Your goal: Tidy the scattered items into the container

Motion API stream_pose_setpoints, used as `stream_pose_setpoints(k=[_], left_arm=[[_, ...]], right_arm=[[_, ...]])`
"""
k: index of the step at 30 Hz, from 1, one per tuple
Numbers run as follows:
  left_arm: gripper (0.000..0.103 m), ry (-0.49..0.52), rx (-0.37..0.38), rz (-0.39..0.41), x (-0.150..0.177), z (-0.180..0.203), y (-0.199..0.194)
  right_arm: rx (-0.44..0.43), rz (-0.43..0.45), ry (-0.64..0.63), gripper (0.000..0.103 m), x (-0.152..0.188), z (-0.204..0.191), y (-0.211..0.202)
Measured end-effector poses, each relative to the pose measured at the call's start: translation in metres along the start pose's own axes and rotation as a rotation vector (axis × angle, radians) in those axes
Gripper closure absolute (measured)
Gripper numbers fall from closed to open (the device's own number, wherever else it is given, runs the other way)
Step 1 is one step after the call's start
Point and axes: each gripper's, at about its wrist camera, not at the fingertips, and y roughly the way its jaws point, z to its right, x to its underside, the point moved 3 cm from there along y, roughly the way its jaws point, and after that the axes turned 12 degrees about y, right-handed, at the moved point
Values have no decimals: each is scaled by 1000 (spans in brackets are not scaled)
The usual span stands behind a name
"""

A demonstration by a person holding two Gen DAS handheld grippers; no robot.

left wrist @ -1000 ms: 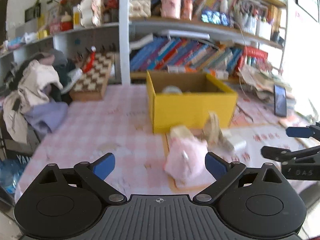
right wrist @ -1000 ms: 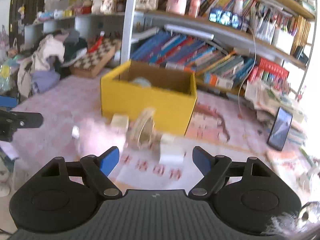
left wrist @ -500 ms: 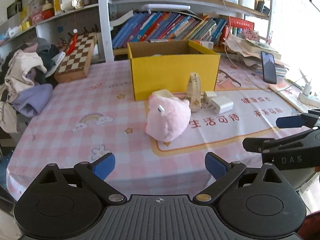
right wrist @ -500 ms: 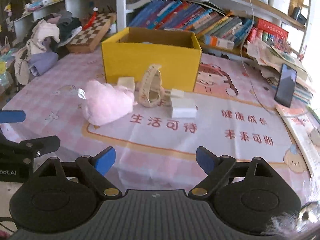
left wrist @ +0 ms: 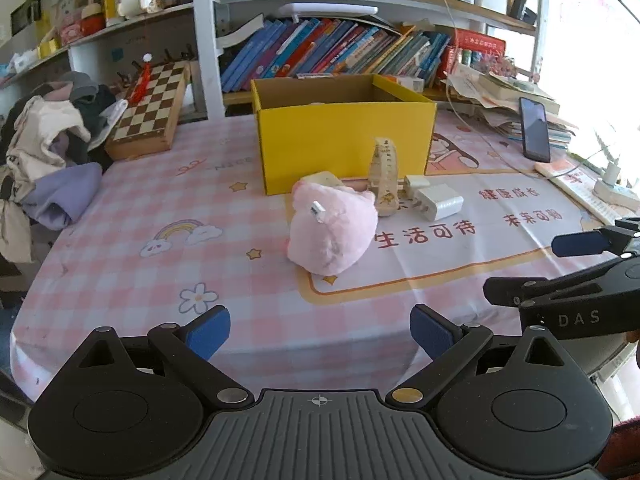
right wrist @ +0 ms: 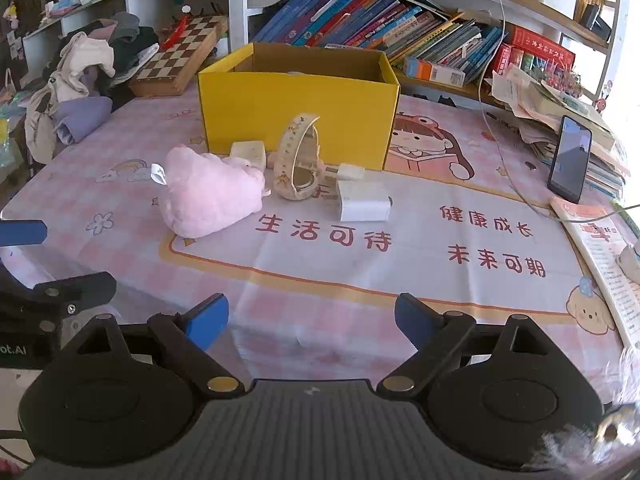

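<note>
**Both grippers wide open, pink plush dead ahead**

Here's the soft pink plush toy [left wrist: 332, 232], slumped on the pink checked tablecloth [left wrist: 160, 200] just in front of the open yellow cardboard box [left wrist: 344, 140], white tag sticking up. From the left gripper [left wrist: 320, 330] it sits straight ahead, slightly right of centre; from the right gripper [right wrist: 311, 320] it lies forward and off to the left [right wrist: 208, 200]. By my read the left hand has the cleaner line. The plush looks broadest across the left view, so a straight-in pinch would meet its wide side.

Tucked beside it: a small cream square block [right wrist: 249, 152] touching the plush's far side, a cream patterned watch strap [right wrist: 298, 160] standing on edge as a loop, and a white rectangular charger plug [right wrist: 363, 200] lying flat, a smaller white adapter [right wrist: 350, 171] just behind it. All near the box's front wall.

Both grippers: jaws spread wide, nothing held, well short of the items.

Writing now. The cloth reads 生活可待 [right wrist: 324, 234], 健康成长 [right wrist: 486, 224] and 未来可期 [right wrist: 496, 262]. The right gripper's body, seen from the left view, is marked "DAS" [left wrist: 578, 319]. A dark smartphone [right wrist: 570, 160] leans against stacked papers at the right.
</note>
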Motion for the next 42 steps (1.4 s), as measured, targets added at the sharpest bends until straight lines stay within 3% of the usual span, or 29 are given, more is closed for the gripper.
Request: stream_pose_setpoints(k=[28, 42], left_arm=[[5, -34, -21, 0, -3, -9, 4], [5, 40, 26, -3, -10, 7, 13]], right_arm=[[0, -16, -52, 8, -4, -5, 12], [13, -23, -48, 8, -3, -4, 15]])
